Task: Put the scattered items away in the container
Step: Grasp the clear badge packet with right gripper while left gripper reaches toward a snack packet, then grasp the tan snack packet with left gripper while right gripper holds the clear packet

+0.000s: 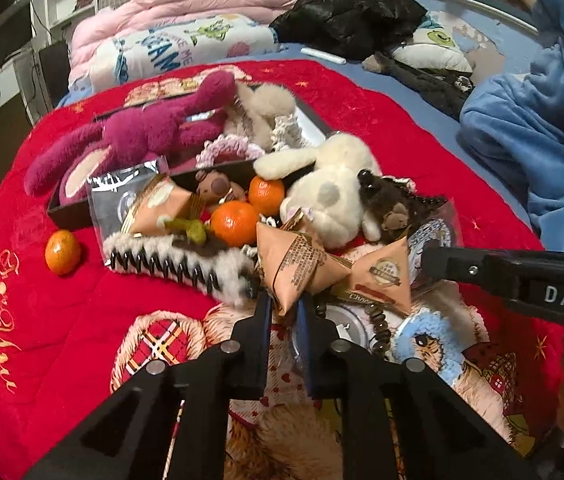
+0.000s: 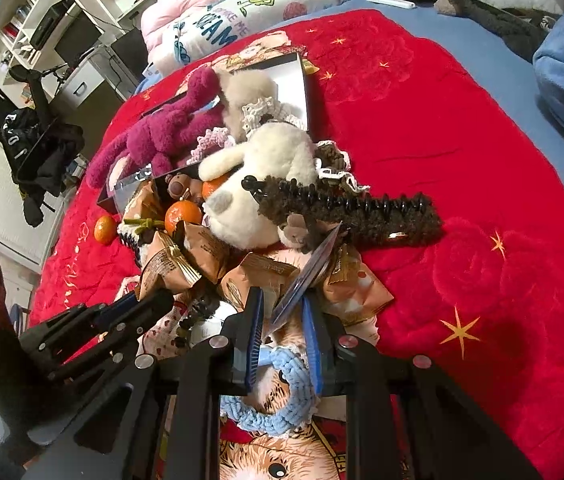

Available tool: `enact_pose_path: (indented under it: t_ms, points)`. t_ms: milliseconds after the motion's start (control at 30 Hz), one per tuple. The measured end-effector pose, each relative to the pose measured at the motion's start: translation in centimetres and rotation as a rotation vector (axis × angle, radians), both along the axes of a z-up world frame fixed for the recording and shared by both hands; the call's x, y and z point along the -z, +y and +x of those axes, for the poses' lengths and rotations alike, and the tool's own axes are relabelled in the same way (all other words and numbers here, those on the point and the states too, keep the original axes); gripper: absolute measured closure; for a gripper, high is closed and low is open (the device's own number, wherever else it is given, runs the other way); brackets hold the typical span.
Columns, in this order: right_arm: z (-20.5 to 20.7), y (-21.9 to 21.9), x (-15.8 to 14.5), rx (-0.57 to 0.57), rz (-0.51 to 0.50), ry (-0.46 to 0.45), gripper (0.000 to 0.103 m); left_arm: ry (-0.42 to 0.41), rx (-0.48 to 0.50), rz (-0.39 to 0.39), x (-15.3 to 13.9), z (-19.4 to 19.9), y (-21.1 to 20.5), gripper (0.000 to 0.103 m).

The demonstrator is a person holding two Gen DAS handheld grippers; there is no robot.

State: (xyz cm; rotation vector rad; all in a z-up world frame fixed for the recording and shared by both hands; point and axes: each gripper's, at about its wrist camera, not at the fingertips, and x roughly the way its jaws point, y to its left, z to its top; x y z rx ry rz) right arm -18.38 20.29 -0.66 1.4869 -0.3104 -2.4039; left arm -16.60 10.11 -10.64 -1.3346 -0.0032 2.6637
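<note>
A dark box (image 1: 78,216) (image 2: 302,80) on the red quilt holds a magenta plush rabbit (image 1: 142,128) (image 2: 162,136), a beige plush and two tangerines (image 1: 234,222). A white plush dog (image 1: 322,196) (image 2: 250,184) lies over its edge. My left gripper (image 1: 285,307) is shut on a tan pyramid snack packet (image 1: 294,268), seen from the right wrist view too (image 2: 170,264). My right gripper (image 2: 282,308) is shut on a clear plastic packet (image 2: 310,272), above a blue crochet ring (image 2: 282,408).
A loose tangerine (image 1: 62,252) (image 2: 105,229) lies left of the box. A white fuzzy hair claw (image 1: 182,264), a brown fuzzy hair claw (image 2: 362,212), more tan packets (image 1: 386,276) (image 2: 358,296) and a beaded string (image 1: 380,324) are scattered. Folded bedding (image 1: 186,40) lies behind.
</note>
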Motion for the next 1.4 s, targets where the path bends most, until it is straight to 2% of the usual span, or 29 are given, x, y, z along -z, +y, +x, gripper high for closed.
enact_pose_path:
  t_ms: [400,467,867,1400]
  points:
    - [0.7,0.0,-1.7,0.000,0.008,0.077,0.085,0.044,-0.006,0.021,-1.6,0.7,-0.4,0.092]
    - [0.8,0.0,-1.9,0.001,0.011,0.086,0.087,0.053,-0.005,0.020,-1.8,0.8,-0.4,0.098]
    - [1.1,-0.1,-2.5,-0.006,0.027,0.117,0.089,0.056,-0.004,0.029,-2.0,0.9,-0.6,0.099]
    - [1.7,0.6,-4.0,0.002,-0.018,0.172,0.090,0.095,0.000,0.029,-3.6,1.5,-0.5,0.102]
